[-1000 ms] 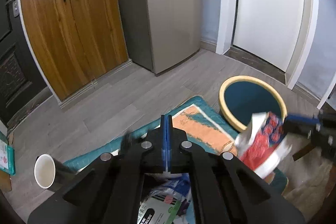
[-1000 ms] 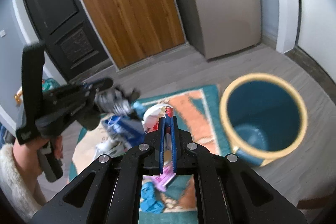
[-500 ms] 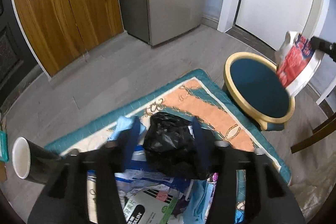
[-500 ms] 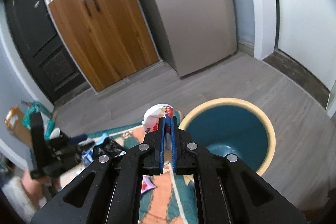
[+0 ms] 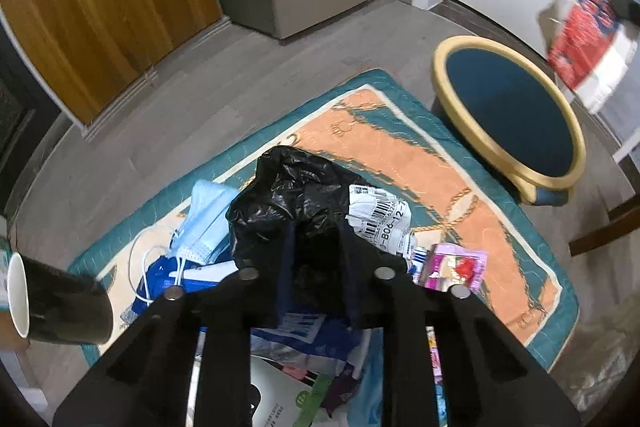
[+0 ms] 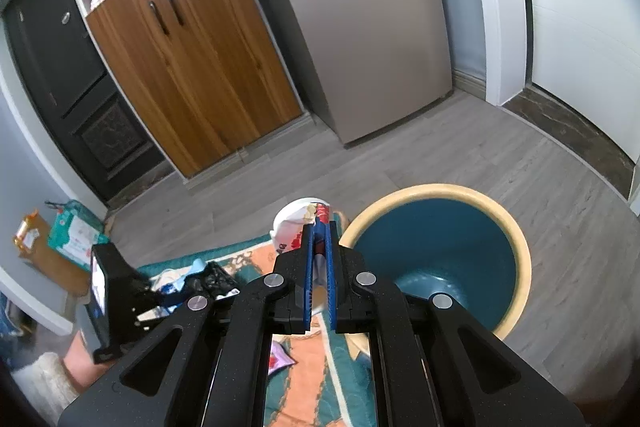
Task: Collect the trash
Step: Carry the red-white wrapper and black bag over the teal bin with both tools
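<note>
My right gripper (image 6: 318, 227) is shut on a red and white snack wrapper (image 6: 298, 227) and holds it in the air just left of the teal bin (image 6: 440, 255) with a cream rim. The wrapper (image 5: 584, 43) also shows in the left wrist view, above the bin's (image 5: 508, 107) far right side. My left gripper (image 5: 316, 227) is open, its fingers on either side of a crumpled black plastic bag (image 5: 292, 195) in the trash pile on the rug (image 5: 400, 155).
Around the bag lie a blue face mask (image 5: 208, 215), a barcode label wrapper (image 5: 380, 219), a pink sachet (image 5: 452, 267) and more packaging. A black paper cup (image 5: 60, 303) lies at the left. A wooden cupboard (image 6: 188, 67), a fridge (image 6: 360, 19) and a door stand behind.
My left gripper has opened and come down around the black bag. My right gripper has carried the wrapper up from beside the pile to the bin.
</note>
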`<action>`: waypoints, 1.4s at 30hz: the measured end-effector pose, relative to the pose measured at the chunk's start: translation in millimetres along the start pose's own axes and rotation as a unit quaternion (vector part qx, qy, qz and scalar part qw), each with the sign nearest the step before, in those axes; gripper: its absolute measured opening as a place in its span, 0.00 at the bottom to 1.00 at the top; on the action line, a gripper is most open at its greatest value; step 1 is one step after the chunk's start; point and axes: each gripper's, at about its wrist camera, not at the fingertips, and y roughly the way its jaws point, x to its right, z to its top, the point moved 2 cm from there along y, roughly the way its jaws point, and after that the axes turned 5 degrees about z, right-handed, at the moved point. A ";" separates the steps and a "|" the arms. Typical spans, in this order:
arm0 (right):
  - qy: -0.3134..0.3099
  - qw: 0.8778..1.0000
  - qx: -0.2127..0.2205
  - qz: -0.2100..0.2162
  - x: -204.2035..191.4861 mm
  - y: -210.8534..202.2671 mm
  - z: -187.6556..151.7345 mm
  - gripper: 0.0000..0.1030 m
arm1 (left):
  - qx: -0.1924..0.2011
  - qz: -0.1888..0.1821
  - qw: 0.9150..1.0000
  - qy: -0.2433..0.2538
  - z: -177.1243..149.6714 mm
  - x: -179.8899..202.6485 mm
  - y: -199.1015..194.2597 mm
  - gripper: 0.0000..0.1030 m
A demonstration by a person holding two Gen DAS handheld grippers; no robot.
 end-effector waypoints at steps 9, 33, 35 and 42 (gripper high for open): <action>0.010 0.999 0.030 -0.034 20.8 -18.3 14.1 0.07 | 0.080 -0.013 0.997 -0.019 31.9 11.0 -50.4 0.15; 0.032 0.987 -0.056 -0.145 120.1 32.3 -10.5 0.10 | 0.104 -0.061 0.992 0.044 90.2 148.7 -4.0 0.29; 0.038 0.988 -0.052 -0.140 121.9 30.4 -8.1 0.20 | 0.109 -0.052 0.992 0.039 88.4 143.3 -6.7 0.43; 0.034 0.990 -0.035 -0.131 114.7 24.3 -0.6 0.41 | 0.129 -0.023 0.991 0.018 78.4 115.1 -28.0 0.73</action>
